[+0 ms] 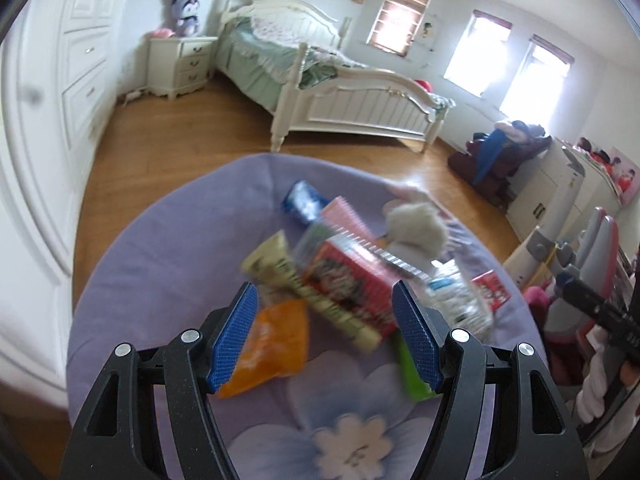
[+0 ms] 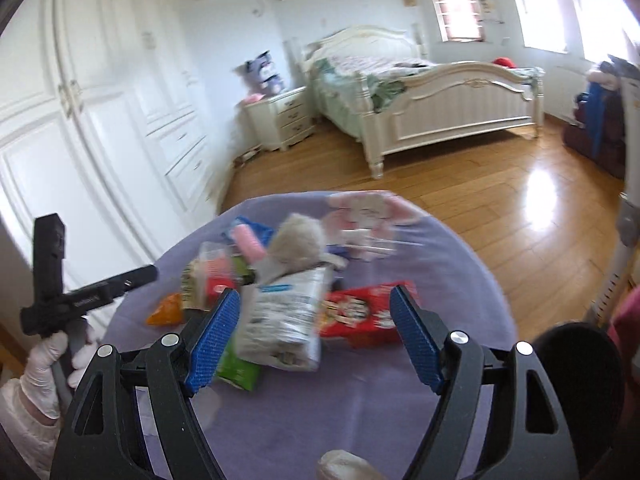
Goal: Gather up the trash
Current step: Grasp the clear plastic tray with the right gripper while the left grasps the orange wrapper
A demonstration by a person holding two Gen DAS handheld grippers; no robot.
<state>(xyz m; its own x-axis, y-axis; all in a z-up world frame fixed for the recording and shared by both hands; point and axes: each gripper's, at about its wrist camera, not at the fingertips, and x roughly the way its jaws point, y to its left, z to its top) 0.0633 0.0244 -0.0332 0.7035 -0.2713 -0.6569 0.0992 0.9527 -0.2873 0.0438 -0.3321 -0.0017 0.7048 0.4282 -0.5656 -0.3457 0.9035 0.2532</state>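
Bedroom, round table under a lilac cloth [image 1: 160,300]; litter heaped mid-table. Both frames motion-blurred, so fine contact is hard to read.

Left tongs [image 1: 324,336]: spread wide, nothing pinched. Directly ahead of the blue pads and partly between their tips lies the red carton [image 1: 352,292], long axis running from near-right to far-left across the opening, roughly diagonal to the jaw line. Alongside it on the left, a pale yellow-green wrapper [image 1: 280,268] with much the same slant. Orange packet [image 1: 276,344] sits just inside the left pad; a green packet [image 1: 412,372] shows low by the right pad. Crumpled clear bottle [image 1: 456,300] lies outside the right pad. Beyond the carton: pink comb-like item [image 1: 348,220], blue wrapper [image 1: 304,200], grey-white fluffy wad [image 1: 416,228].

Right tongs [image 2: 316,336]: likewise spread, empty. A crushed white-grey bag [image 2: 284,320] stands between the pads, nearer the left one, long axis pointing roughly away from the tongs. A second red carton [image 2: 360,316] lies behind it toward the right pad, long axis crosswise. Green packet [image 2: 236,368] below the left pad.

The gloved left hand [image 2: 44,364] is visible at the far left of the right view.

Judgement: each tool has a candidate within its opening. The right tongs look better lined up, since the bag's narrow width faces the pads; the left would probably need a wrist turn to span the carton's short side. Whether either pad touches anything cannot be told.
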